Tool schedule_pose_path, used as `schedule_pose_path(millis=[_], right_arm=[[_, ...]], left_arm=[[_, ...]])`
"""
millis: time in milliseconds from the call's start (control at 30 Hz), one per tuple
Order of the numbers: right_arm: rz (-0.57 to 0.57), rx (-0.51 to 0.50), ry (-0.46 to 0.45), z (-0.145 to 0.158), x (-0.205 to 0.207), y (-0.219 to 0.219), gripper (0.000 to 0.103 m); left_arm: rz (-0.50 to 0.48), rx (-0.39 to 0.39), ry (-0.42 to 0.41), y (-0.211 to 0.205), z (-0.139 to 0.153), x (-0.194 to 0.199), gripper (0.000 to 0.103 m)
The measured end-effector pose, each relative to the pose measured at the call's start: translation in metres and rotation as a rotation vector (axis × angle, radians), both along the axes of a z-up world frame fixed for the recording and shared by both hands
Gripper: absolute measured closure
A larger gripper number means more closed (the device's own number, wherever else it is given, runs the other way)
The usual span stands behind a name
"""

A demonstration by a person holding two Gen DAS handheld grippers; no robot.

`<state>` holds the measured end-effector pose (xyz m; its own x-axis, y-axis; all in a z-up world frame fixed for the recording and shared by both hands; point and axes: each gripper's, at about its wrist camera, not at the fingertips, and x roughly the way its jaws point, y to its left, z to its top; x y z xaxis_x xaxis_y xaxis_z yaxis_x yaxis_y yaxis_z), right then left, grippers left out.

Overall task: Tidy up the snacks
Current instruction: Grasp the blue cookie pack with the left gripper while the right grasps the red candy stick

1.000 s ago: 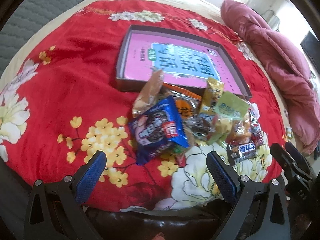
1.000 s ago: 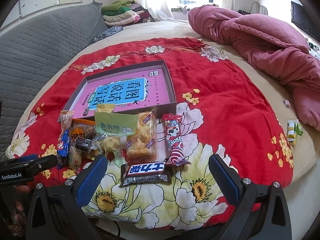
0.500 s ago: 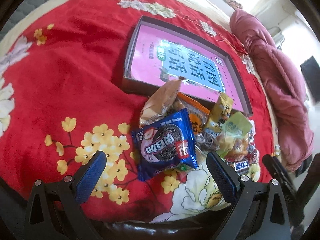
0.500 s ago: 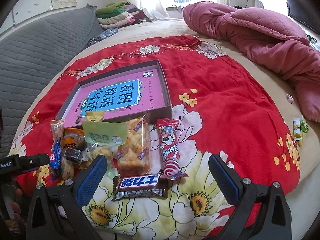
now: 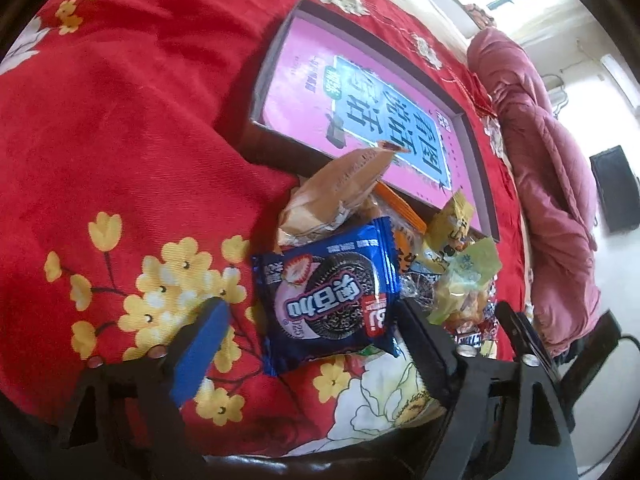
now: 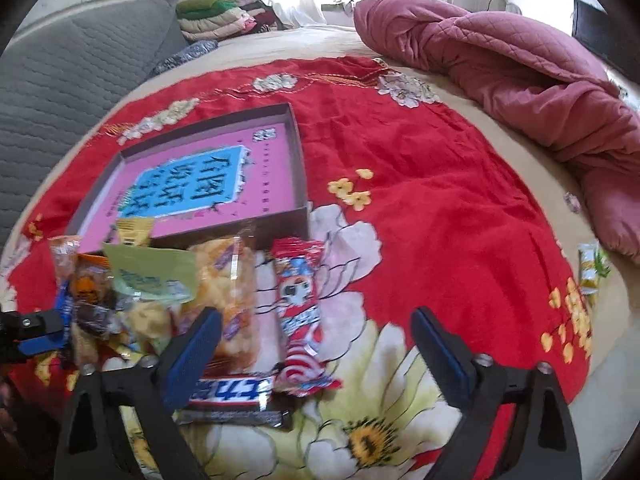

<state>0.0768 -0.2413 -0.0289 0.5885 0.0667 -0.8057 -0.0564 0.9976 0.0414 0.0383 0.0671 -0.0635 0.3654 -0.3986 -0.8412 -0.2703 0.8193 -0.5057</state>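
Red floral bedspread (image 6: 420, 184) covers a bed; a rumpled pink quilt (image 6: 520, 76) lies at 1 o'clock in the right wrist view, a grey quilted headboard (image 6: 68, 64) at 10 o'clock, folded laundry (image 6: 224, 16) under the window at 12. A shallow box (image 5: 256, 92) with a pink printed sheet inside sits at 12 o'clock of the snack pile (image 5: 400, 248) in the left wrist view.

Left gripper (image 5: 308, 344): jaws spread wide, holding nothing. A blue cookie packet (image 5: 328, 296) lies between its 2 fingers, touching neither that I can tell. A tan wrapped snack (image 5: 340, 196) lies just beyond it at 12 o'clock.

Right gripper (image 6: 316, 344): jaws wide apart, empty. A red-and-white striped packet (image 6: 300, 312) lies between the fingers; a dark bar (image 6: 232, 396) with white characters lies at 7 o'clock of it, beside the left finger.

Writing: Chinese characters on the box sheet, cookie packet and bar; blurred and reversed or upside down, not read.
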Motion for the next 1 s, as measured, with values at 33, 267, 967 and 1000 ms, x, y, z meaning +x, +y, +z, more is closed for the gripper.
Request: schedule_pose_path(millis=[33,267,967,1000], right_arm=[[-0.001,-0.013,0.004,-0.002,0.002,0.0,0.023],[0.069,-0.038,0.043,-0.018,0.012,0.008,0.057],[0.113,0.03,-0.061,0.004,0.003,0.005,0.078],[0.117,0.033,-0.073,0.008,0.002,0.006,0.078]], left_arm=[[-0.009,-0.005,-0.002,-0.001,0.0,0.001,0.027],[-0.02,-0.027,0.002,-0.006,-0.005,0.005,0.031],[-0.059,-0.045,-0.104,-0.01,0.027,-0.007,0.046],[-0.063,-0.029,-0.124,-0.011,0.032,-0.008,0.046]])
